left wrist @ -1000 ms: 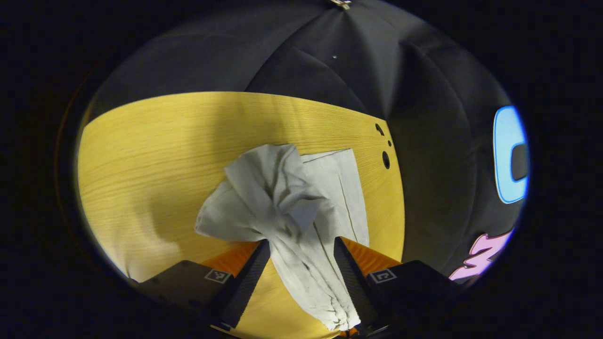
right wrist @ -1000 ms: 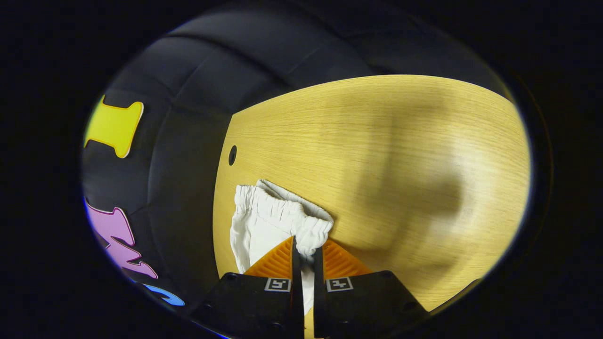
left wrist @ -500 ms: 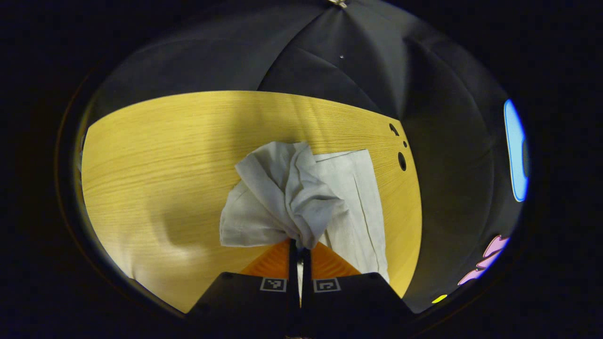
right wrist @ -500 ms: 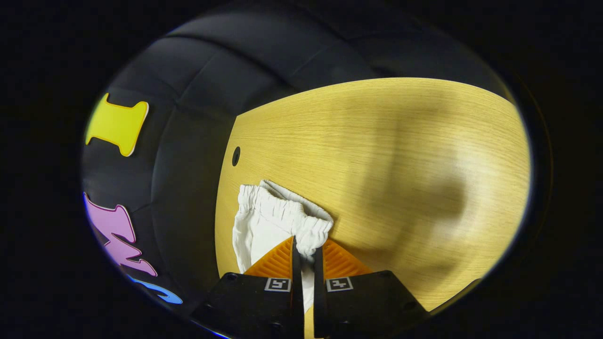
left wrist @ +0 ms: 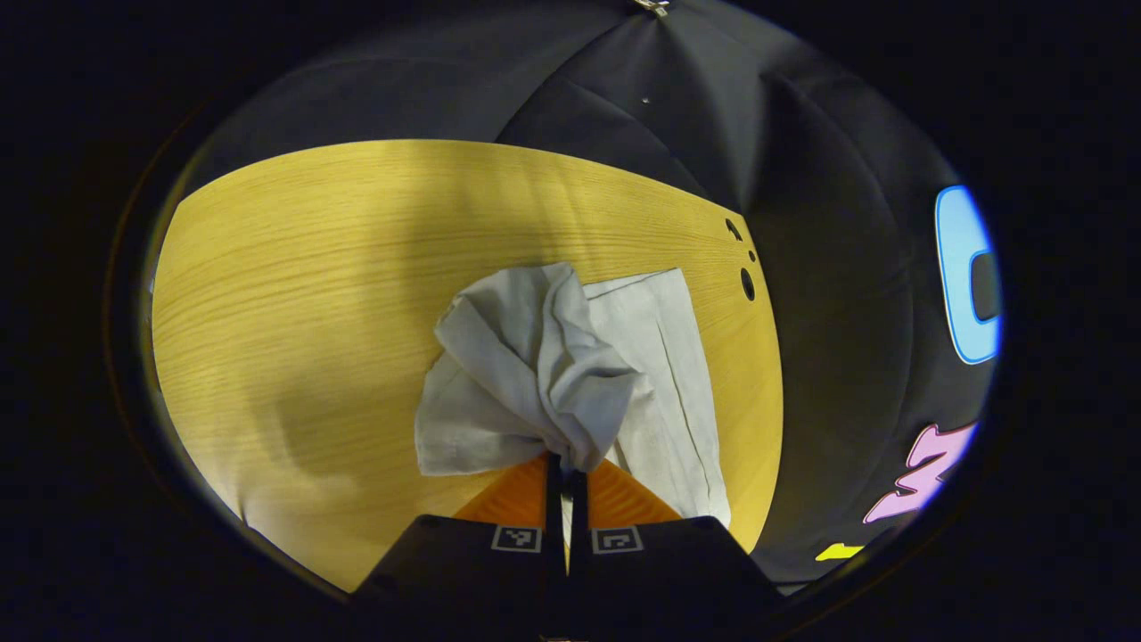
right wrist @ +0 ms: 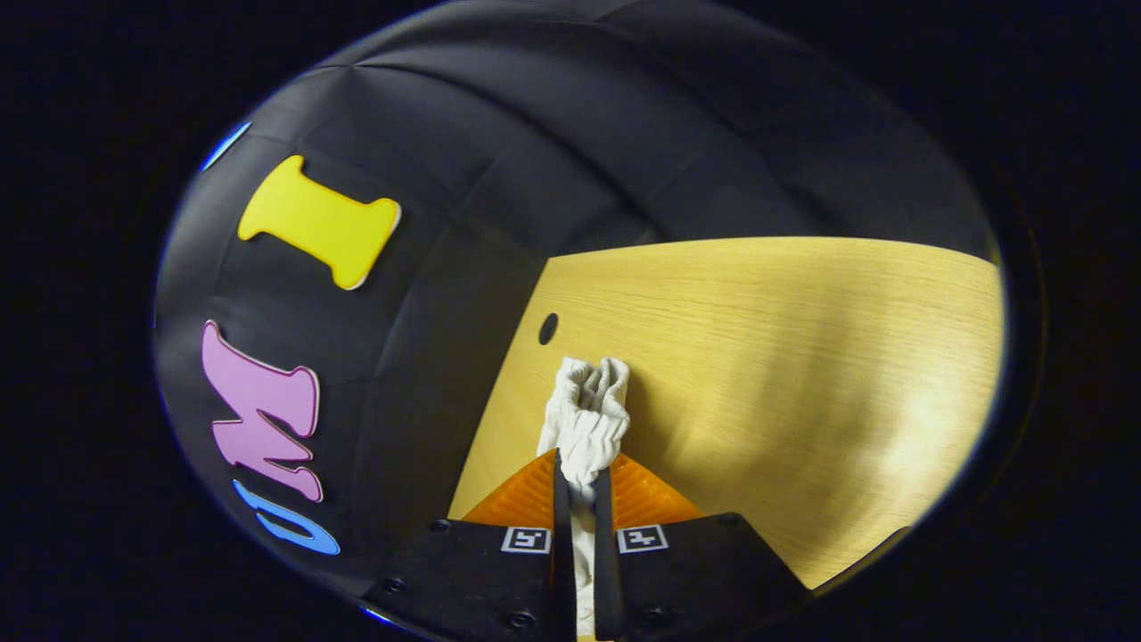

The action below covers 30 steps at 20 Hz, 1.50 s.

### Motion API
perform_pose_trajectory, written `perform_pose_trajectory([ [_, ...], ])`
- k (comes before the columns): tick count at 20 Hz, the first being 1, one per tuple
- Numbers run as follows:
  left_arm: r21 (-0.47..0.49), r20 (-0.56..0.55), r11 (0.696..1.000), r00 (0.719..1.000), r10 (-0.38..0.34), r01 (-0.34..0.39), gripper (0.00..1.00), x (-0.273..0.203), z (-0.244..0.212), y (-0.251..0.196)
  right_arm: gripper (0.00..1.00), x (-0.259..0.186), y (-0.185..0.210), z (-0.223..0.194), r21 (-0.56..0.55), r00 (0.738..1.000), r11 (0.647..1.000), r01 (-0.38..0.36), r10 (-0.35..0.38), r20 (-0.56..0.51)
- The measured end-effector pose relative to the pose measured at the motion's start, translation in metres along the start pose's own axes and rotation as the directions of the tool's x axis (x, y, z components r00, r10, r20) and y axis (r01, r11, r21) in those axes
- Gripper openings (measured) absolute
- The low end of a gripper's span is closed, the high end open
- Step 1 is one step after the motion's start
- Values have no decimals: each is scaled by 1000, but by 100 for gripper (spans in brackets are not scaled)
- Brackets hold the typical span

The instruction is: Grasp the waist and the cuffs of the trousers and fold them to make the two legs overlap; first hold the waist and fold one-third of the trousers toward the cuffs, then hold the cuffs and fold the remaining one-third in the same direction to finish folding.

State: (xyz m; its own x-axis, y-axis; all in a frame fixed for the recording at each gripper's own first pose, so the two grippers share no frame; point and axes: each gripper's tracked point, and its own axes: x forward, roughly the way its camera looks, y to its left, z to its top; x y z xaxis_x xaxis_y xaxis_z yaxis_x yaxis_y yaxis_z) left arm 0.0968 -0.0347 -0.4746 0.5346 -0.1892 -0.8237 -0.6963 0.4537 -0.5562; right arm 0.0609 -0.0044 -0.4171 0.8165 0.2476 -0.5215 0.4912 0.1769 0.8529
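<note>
Left gripper view: left gripper (left wrist: pixel 566 464) pinching bunched cuffs (left wrist: pixel 535 366); right gripper (right wrist: pixel 575 473) clamping waist (right wrist: pixel 588 410). Thin bites risk slipping.

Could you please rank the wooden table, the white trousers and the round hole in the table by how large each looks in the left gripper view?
1. Wooden table, by far the largest.
2. White trousers, bunched near the camera, which enlarges them.
3. Round hole, smallest.

White trousers (left wrist: pixel 570 374): cuff end bunched and pinched between my left fingers; gathered elastic waist (right wrist: pixel 586 415) pinched between my right.
</note>
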Motion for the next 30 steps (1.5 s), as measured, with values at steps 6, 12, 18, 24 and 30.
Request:
perform_pose_trajectory([
  [6,43,-41,999,999,-22,24,6,-1,3,-1,12,-47,62,-16,-176,967,951,-255,248,-61],
  [12,36,-62,998,997,-55,58,6,0,2,-1,12,-43,138,-130,-370,907,834,-409,330,-261],
  [18,1,-62,994,993,-105,105,6,1,1,-2,12,5,148,-173,-468,878,777,-421,220,-425],
  [24,8,-69,992,990,-121,122,6,3,3,-3,13,10,159,-172,-456,850,813,-362,88,-519],
  [30,-3,-65,992,990,-128,128,6,3,4,-4,47,-13,176,-148,-343,786,845,-410,136,-603],
])
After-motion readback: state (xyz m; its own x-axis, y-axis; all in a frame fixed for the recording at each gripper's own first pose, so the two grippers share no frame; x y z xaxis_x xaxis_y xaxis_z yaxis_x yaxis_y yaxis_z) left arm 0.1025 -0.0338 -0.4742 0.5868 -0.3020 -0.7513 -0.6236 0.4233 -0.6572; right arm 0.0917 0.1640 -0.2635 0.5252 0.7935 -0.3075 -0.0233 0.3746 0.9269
